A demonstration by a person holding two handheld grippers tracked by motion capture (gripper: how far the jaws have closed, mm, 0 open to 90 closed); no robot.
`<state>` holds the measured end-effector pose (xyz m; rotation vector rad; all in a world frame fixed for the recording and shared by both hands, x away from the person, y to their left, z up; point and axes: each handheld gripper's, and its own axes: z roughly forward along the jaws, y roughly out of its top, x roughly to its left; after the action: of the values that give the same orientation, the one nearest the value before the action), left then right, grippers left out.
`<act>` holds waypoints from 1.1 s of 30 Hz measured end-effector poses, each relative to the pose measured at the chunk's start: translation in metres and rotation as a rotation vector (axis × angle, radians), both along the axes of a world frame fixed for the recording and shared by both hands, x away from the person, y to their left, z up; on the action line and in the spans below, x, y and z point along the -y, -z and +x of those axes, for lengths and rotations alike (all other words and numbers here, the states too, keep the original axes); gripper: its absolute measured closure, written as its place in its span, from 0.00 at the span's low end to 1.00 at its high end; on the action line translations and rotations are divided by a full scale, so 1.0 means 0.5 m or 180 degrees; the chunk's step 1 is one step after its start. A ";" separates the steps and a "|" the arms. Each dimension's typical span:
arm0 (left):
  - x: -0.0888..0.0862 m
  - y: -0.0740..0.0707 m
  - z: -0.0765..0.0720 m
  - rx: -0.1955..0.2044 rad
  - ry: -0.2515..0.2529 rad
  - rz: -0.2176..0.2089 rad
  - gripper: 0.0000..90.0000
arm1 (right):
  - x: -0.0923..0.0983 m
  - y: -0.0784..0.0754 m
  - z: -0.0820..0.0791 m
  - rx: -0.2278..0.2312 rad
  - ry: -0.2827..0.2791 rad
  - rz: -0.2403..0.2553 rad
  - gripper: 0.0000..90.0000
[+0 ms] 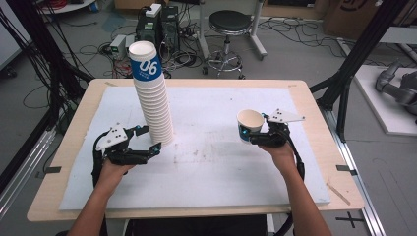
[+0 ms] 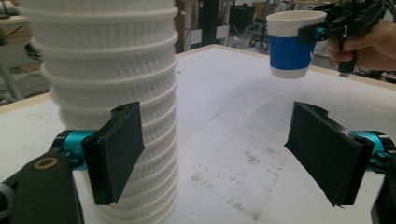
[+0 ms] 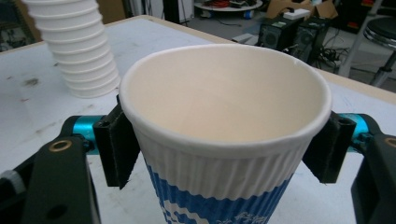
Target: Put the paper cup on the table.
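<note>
Right hand-held gripper (image 3: pixel 219 144) pinches paper cup (image 3: pixel 224 121); the high view reveals cup stack (image 1: pixel 153 98)'s "06" top.

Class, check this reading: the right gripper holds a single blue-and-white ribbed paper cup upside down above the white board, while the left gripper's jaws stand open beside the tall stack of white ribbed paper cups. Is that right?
One thing is wrong: the blue-and-white ribbed paper cup is upright, mouth up, not upside down. The right gripper view looks straight into its open mouth. The rest stands: the right gripper holds it above the white board, and the left gripper is open beside the tall stack of white ribbed paper cups.
</note>
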<state>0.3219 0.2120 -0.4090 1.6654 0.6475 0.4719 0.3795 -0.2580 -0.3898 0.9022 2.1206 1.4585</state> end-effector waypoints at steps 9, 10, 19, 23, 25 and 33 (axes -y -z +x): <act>-0.003 0.014 0.007 -0.0065 -0.0064 0.0020 0.21 | -0.005 0.051 0.048 -0.0272 0.0313 -0.0063 0.27; -0.003 0.015 0.007 -0.0078 -0.0062 0.0020 0.21 | -0.006 0.059 0.050 -0.0326 0.0314 -0.0073 0.26; -0.005 0.020 0.007 -0.0131 -0.0094 0.0041 0.21 | 0.005 0.078 0.033 -0.0361 0.0337 -0.0099 0.22; -0.005 0.021 0.006 -0.0156 -0.0089 0.0037 0.21 | 0.013 0.082 0.026 -0.0413 0.0315 -0.0128 0.22; -0.005 0.022 0.007 -0.0168 -0.0078 0.0033 0.21 | 0.020 0.085 0.023 -0.0431 0.0314 -0.0126 0.22; -0.017 0.023 0.008 -0.0191 -0.0122 -0.0009 0.21 | 0.033 0.089 0.012 -0.0507 0.0286 -0.0379 0.22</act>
<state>0.3260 0.2204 -0.4205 1.6722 0.7249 0.4495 0.3857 -0.2744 -0.4344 1.0849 2.2222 1.2392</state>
